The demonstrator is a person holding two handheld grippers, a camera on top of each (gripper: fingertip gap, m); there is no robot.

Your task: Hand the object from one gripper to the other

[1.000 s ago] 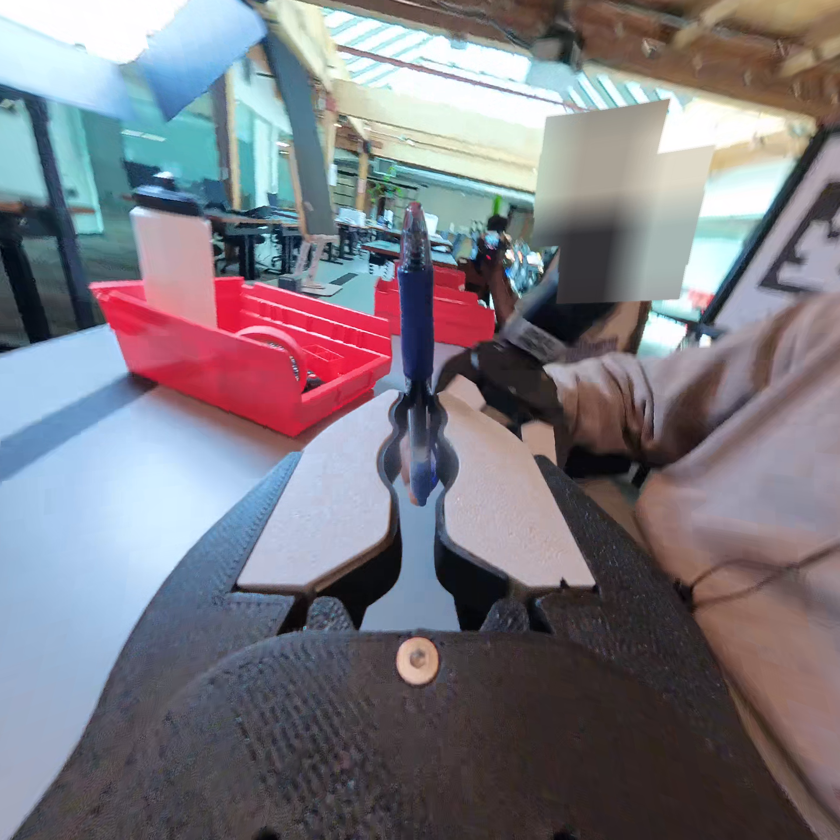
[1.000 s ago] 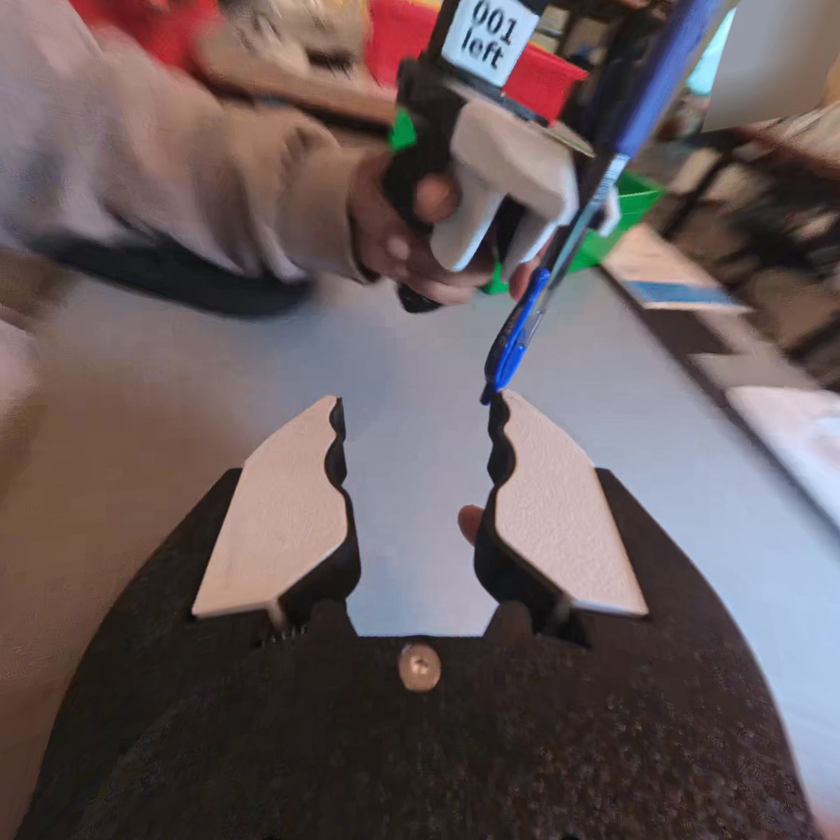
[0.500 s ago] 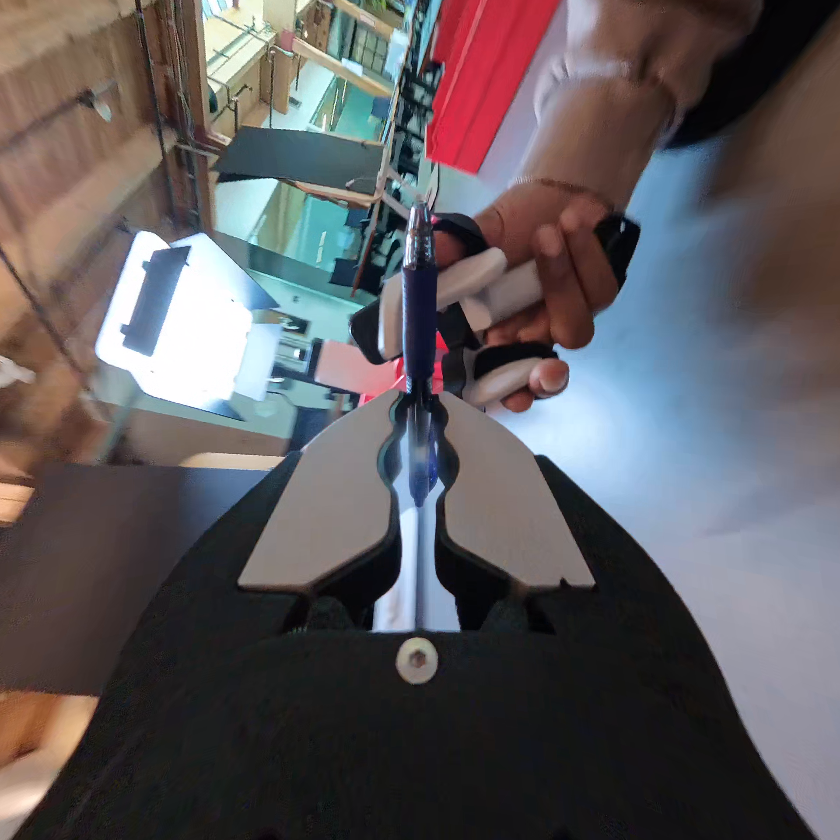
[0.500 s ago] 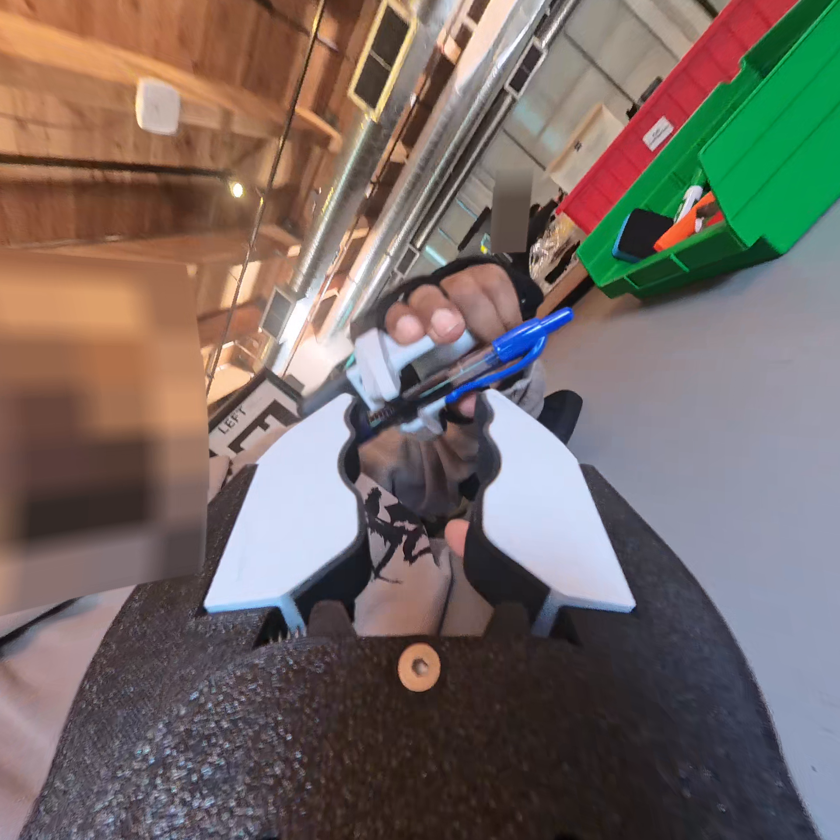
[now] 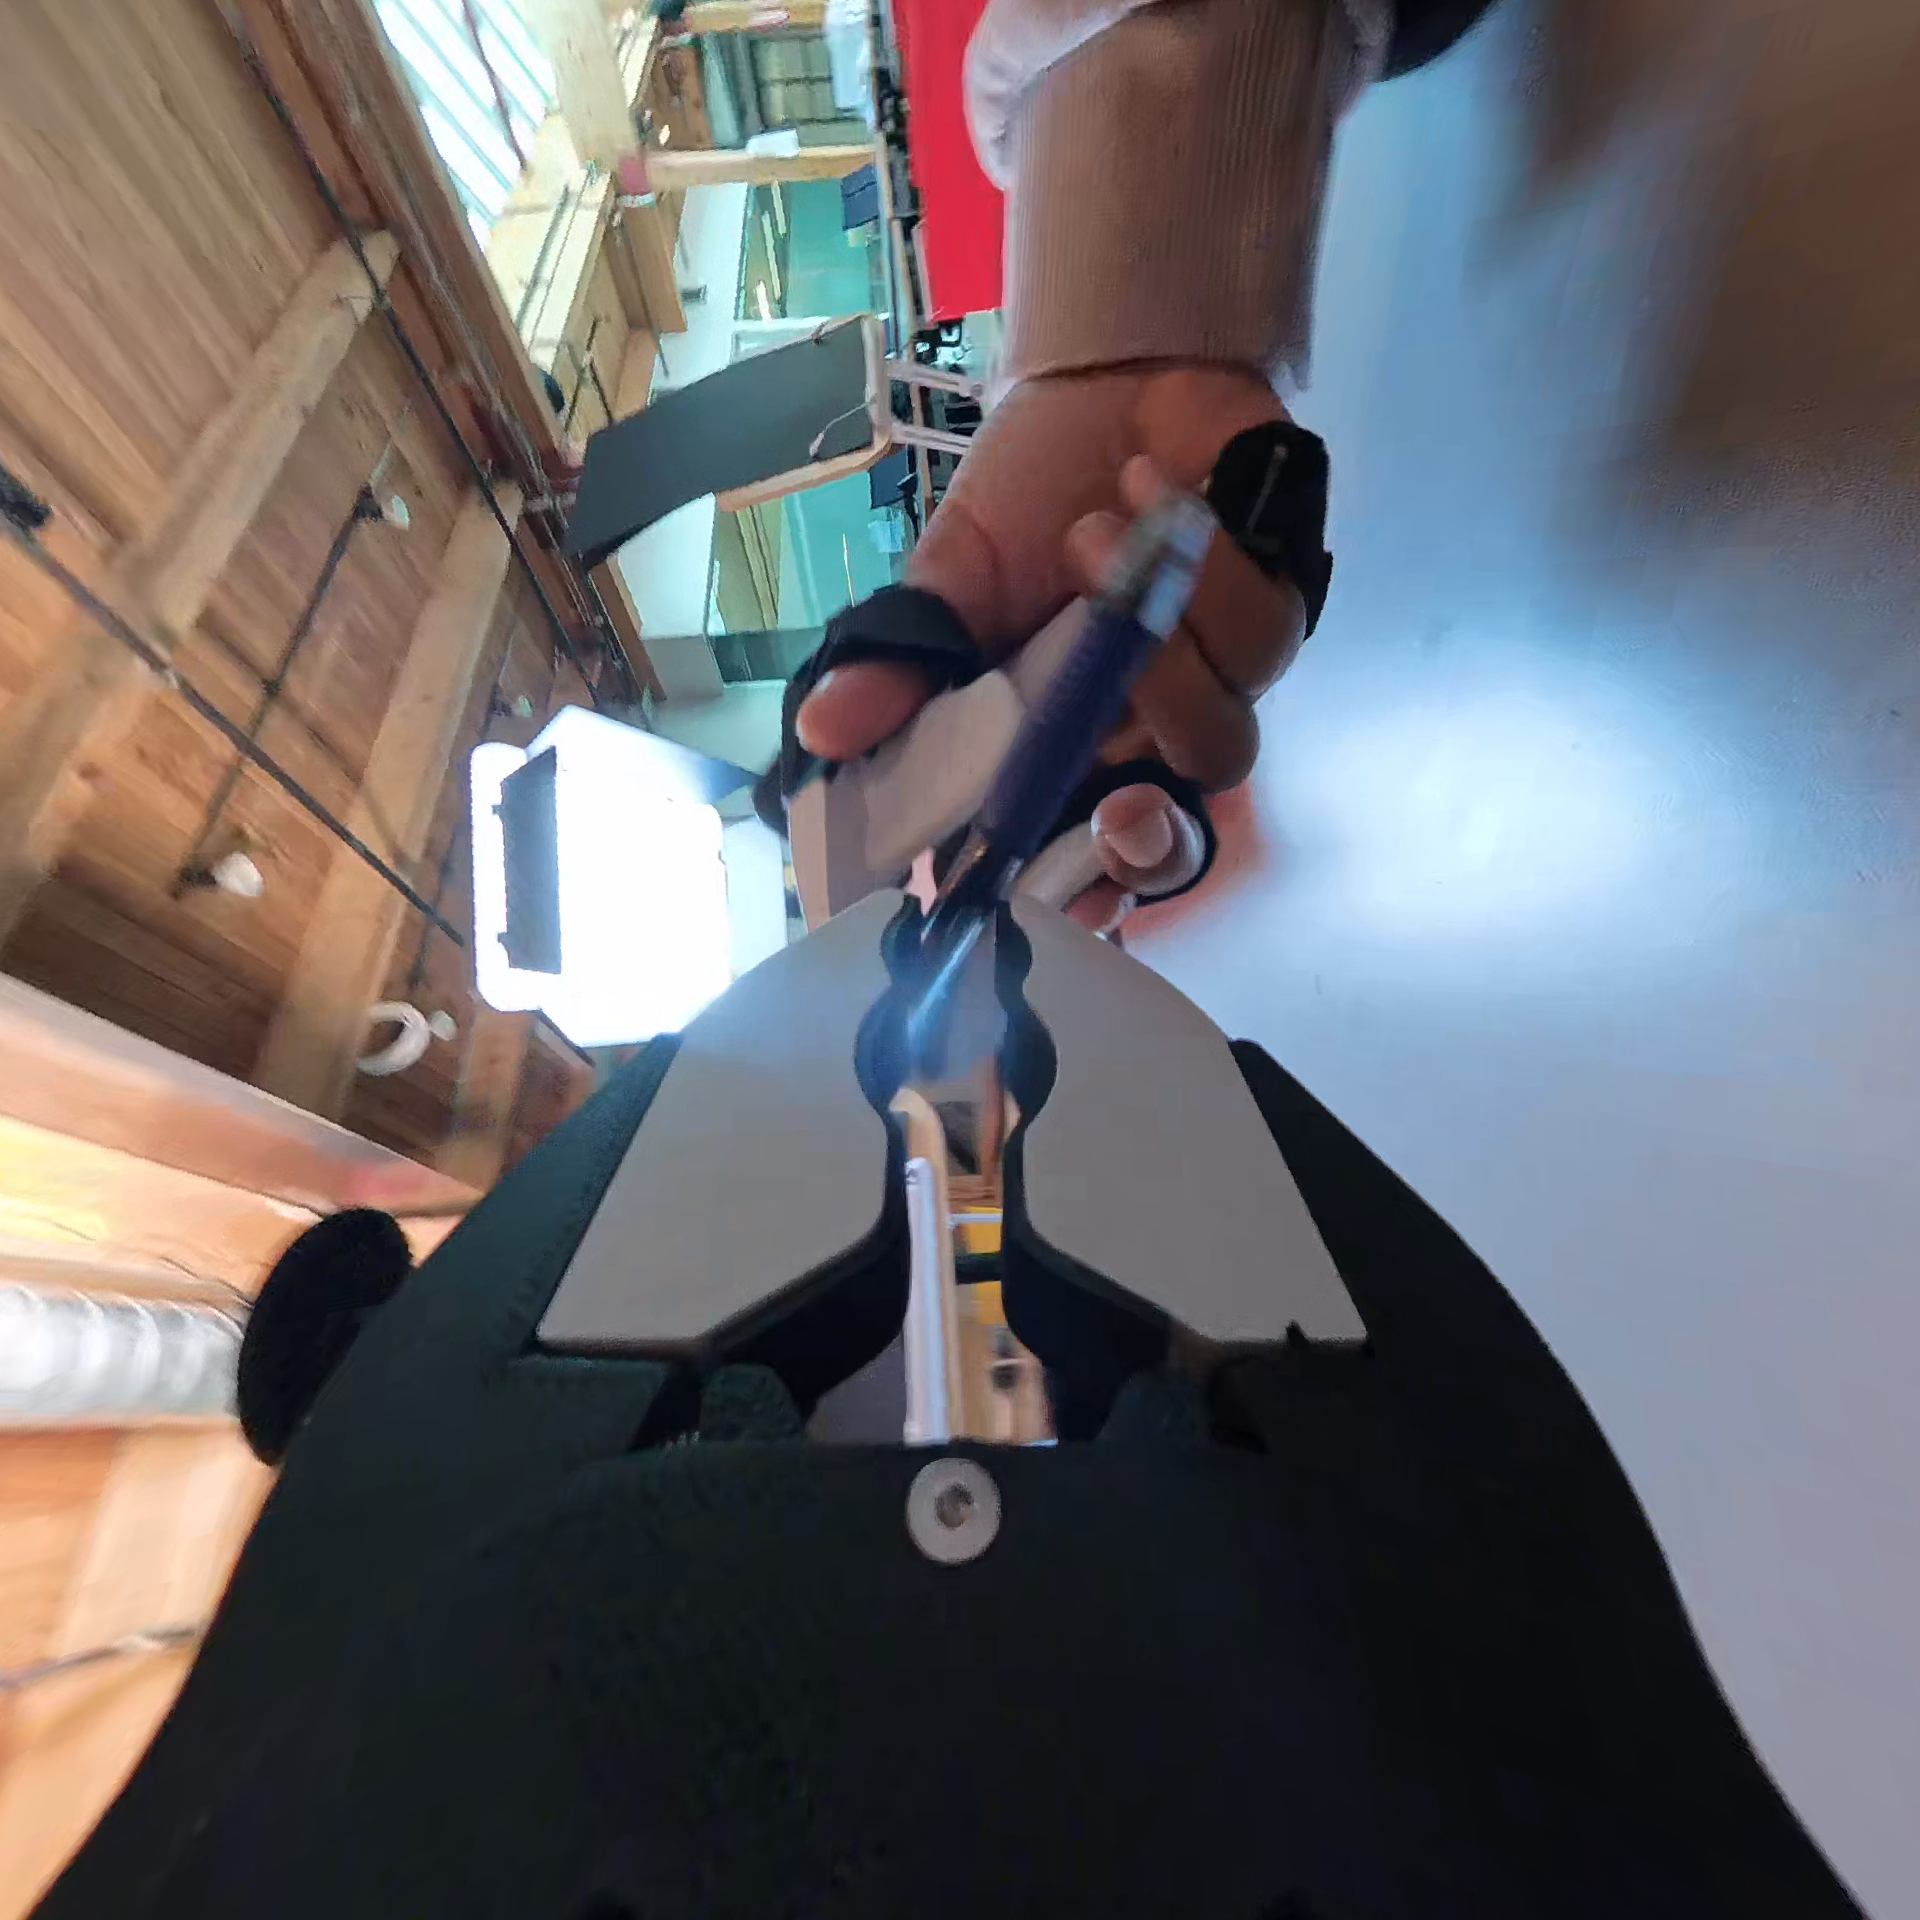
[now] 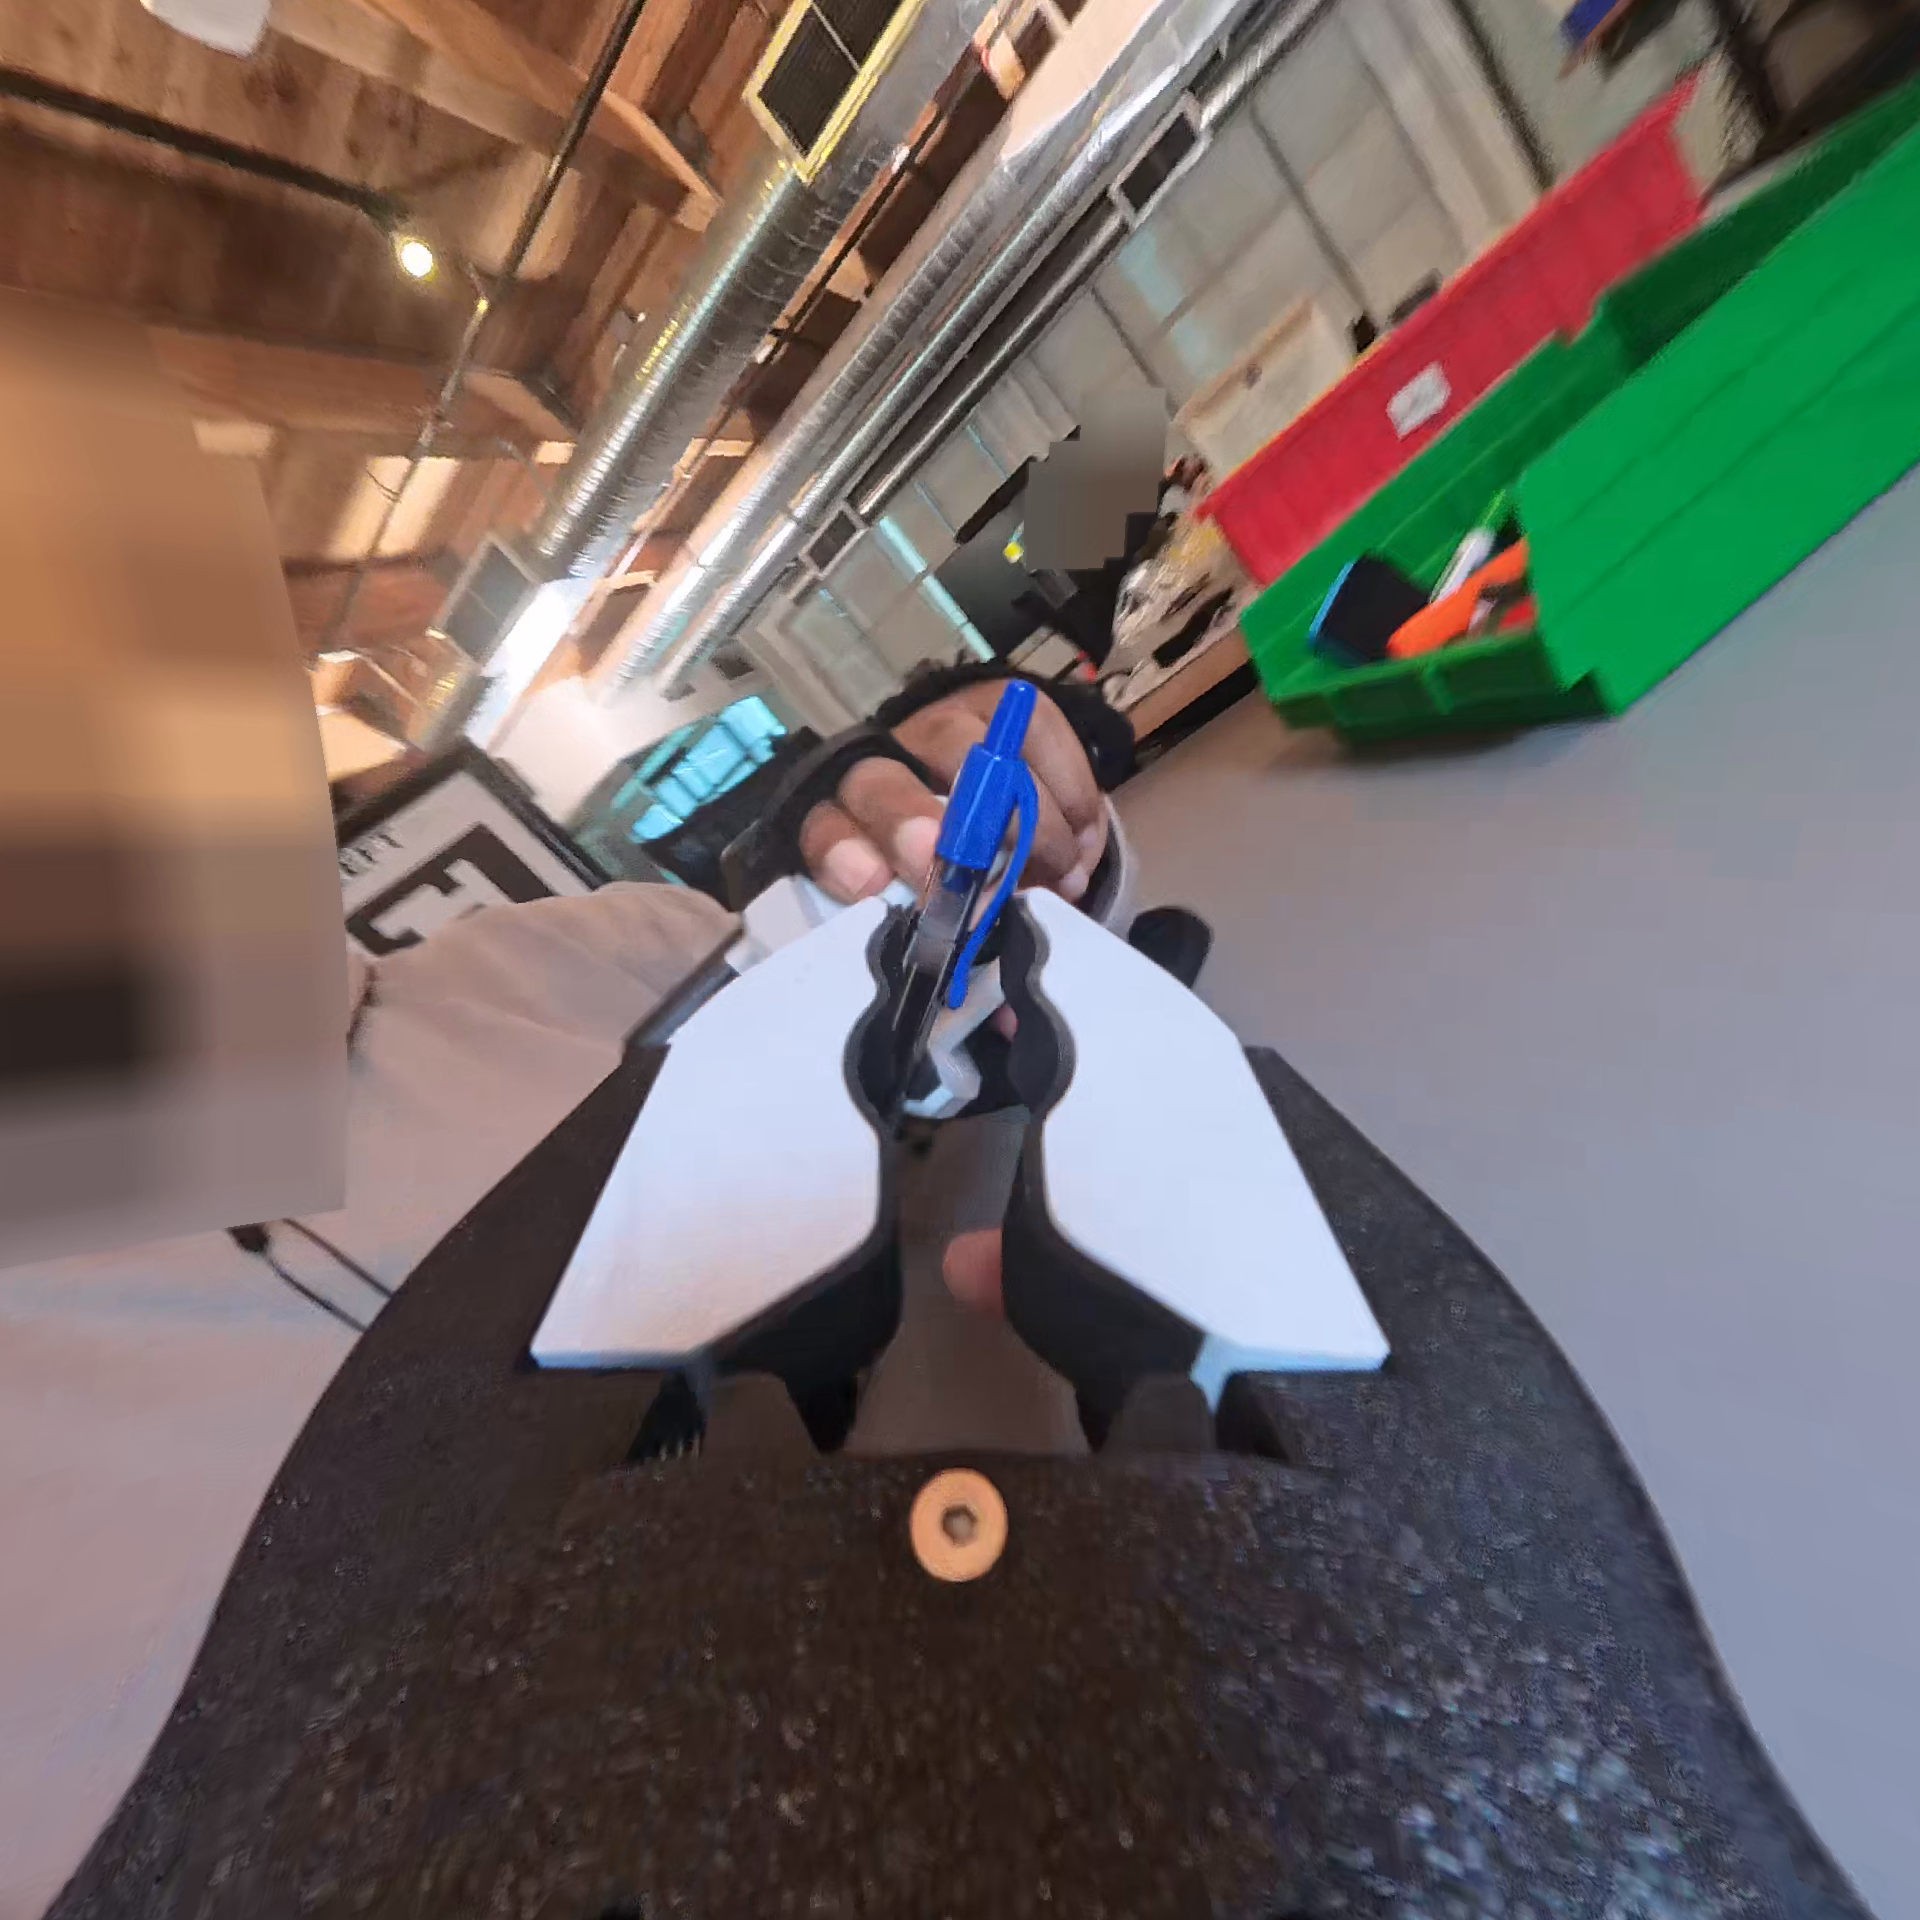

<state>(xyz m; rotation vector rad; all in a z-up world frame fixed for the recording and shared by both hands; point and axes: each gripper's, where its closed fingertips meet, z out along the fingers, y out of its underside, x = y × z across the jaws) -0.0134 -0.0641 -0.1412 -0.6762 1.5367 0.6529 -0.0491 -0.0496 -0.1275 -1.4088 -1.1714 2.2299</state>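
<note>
The blue pen [image 5: 1049, 717] hangs in the air above the grey worktop [image 6: 1558, 987], caught between both claws at once. The left claw [image 5: 951, 935] has its jaws narrowed around the pen's lower, pointed end, and the pen leans up and to the right from there. The right claw [image 6: 956, 930] is closed narrowly on the pen just below its blue clip, the cap end sticking out past the tips. Behind, a green bin [image 6: 1714, 582] and a red bin [image 6: 1455, 436] sit on the worktop.
</note>
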